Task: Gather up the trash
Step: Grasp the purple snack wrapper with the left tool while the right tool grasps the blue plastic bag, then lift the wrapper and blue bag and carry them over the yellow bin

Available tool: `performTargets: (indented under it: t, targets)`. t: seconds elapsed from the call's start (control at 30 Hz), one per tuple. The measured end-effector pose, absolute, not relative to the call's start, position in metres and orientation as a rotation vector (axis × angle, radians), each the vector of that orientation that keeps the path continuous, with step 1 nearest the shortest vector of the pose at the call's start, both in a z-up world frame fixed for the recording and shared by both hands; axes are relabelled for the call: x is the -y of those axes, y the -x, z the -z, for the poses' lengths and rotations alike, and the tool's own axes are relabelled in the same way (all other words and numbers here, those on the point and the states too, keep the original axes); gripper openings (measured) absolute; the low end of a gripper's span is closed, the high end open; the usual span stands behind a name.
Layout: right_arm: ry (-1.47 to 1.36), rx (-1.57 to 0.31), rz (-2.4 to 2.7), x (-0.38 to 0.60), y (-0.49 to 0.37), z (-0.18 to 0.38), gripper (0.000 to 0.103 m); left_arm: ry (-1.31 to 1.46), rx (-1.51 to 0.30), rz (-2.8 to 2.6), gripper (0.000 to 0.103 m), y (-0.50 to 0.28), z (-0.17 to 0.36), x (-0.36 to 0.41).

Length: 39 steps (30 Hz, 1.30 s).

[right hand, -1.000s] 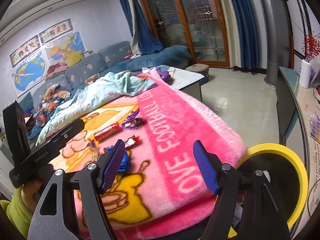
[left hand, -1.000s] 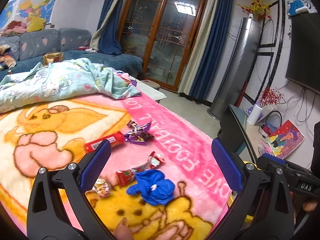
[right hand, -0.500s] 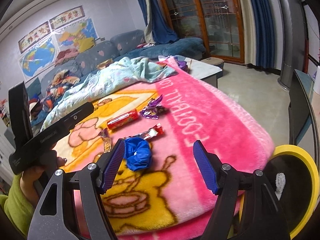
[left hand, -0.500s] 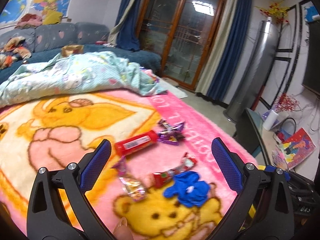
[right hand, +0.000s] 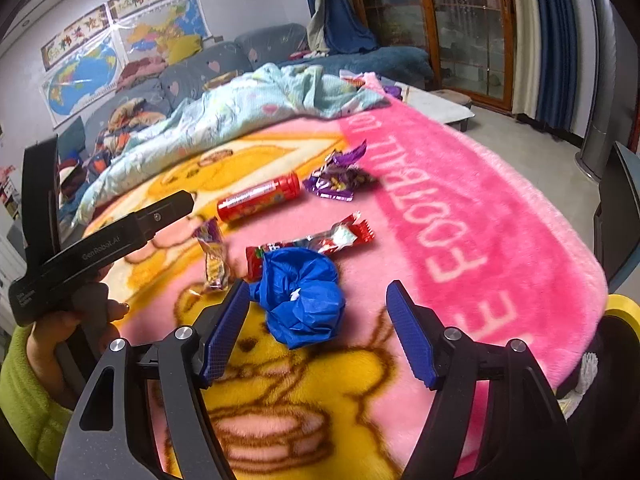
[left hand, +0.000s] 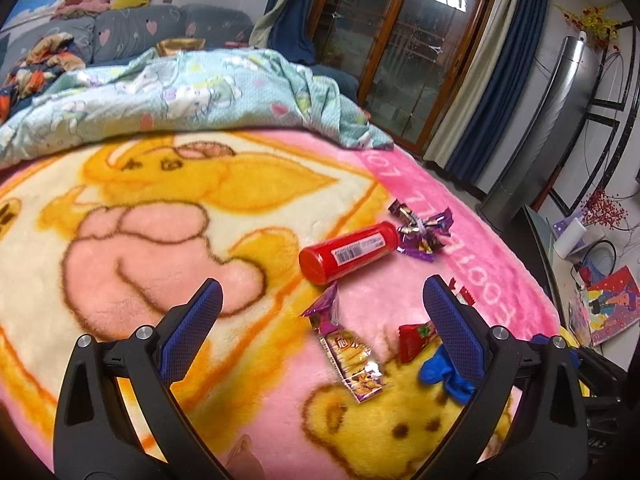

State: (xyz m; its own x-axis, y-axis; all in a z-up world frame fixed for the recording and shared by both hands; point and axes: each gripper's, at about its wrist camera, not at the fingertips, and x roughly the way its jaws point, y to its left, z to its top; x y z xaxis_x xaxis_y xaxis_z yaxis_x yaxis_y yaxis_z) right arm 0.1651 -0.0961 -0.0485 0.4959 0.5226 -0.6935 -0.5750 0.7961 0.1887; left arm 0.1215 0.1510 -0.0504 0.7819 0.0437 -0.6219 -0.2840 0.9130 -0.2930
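Note:
Trash lies scattered on a pink cartoon blanket. There is a red tube, a purple crumpled wrapper, a yellow-purple snack wrapper, a red wrapper and a crumpled blue glove. My left gripper is open above the blanket, with the snack wrapper between its fingers below. My right gripper is open, the blue glove just ahead between its fingertips, untouched.
A pale green quilt is bunched at the far side, with a sofa behind. A yellow-rimmed bin stands off the blanket's right edge. A hand in a green sleeve holds the left gripper.
Both grippers moved down and closer to the trash, so the items appear larger. The blue glove now sits between the right fingertips. Both jaws stayed open.

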Motion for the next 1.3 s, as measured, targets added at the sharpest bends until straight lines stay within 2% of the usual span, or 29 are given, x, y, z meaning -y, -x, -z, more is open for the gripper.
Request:
performTargets:
  t: [0.27,0.43,0.6,0.7,0.8,1.0,1.13,1.3]
  targets:
    - [0.094,-0.849,-0.683,0.078,-0.175,0.063,0.068,0.429,-0.728,-0.155,0.081,-0.136,0.070,-0.154]
    - [0.067,-0.883,-0.691,0.072,-0.180,0.073,0.068,0.452,-0.761,-0.138,0.058,-0.140,0.078,-0.154]
    - [0.061,-0.913,-0.705,0.074,-0.178,0.083,0.044,0.445,-0.785,-0.122,0.051,-0.143,0.081,-0.151]
    - [0.077,-0.909,-0.713,0.076,-0.175,0.084,0.034,0.439,-0.788,-0.116,0.042,-0.143,0.081,-0.148]
    - [0.073,-0.912,-0.721,0.080,-0.173,0.084,0.029,0.433,-0.798,-0.110,0.033,-0.145,0.082,-0.146]
    - [0.069,-0.914,-0.734,0.087,-0.165,0.084,0.024,0.435,-0.816,-0.099,0.026,-0.146,0.085,-0.145]
    - [0.067,-0.916,-0.743,0.090,-0.159,0.083,0.023,0.423,-0.819,-0.083,0.017,-0.146,0.084,-0.140]
    - [0.064,-0.920,-0.751,0.091,-0.153,0.082,0.022,0.416,-0.814,-0.072,0.015,-0.142,0.081,-0.135]
